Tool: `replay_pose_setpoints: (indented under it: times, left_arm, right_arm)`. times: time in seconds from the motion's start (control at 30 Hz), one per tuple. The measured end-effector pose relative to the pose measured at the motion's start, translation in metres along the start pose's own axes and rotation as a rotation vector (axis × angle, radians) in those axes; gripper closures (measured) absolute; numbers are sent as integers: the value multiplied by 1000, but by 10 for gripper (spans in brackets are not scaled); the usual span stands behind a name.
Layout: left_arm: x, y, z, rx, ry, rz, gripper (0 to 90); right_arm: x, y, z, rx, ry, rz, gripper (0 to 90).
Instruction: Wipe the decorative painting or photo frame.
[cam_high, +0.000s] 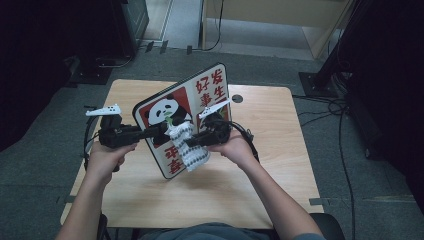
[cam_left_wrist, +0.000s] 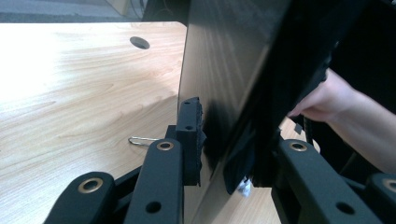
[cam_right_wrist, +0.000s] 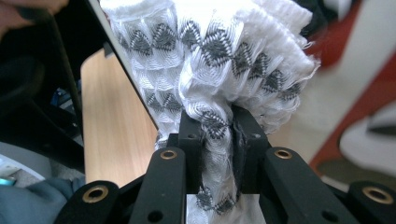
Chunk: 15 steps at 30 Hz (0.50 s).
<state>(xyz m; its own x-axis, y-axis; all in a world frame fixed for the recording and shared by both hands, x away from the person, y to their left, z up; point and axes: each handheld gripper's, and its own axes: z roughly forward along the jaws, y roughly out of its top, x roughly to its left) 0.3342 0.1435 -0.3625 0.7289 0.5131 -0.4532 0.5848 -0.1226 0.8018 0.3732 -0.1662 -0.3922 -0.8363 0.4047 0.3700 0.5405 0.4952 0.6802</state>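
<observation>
A board (cam_high: 200, 95) printed with a panda and red characters stands tilted above the wooden table (cam_high: 270, 150). My left gripper (cam_high: 162, 131) is shut on its left edge; in the left gripper view the jaws (cam_left_wrist: 229, 149) clamp the board's (cam_left_wrist: 224, 60) plain back and dark front. My right gripper (cam_high: 189, 143) is shut on a white cloth (cam_high: 195, 157) with black zigzag pattern, held against the board's printed face. In the right gripper view the cloth (cam_right_wrist: 219, 51) bunches out above the jaws (cam_right_wrist: 218, 135), with the board's red and white face (cam_right_wrist: 355, 93) behind it.
A paper clip (cam_left_wrist: 140, 140) lies on the table near the board's lower edge. A round cable hole (cam_high: 237, 98) sits at the table's far side. Cables (cam_high: 345, 130) trail over the floor to the right. Dark stands flank the table.
</observation>
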Motion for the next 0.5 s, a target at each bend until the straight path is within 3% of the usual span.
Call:
replay_pose_setpoints:
  times: [0.5]
  left_arm:
    - [-3,-6,-13,-15,28,8,735]
  right_arm:
    - [33,68,-25,-40,-8,-91,770]
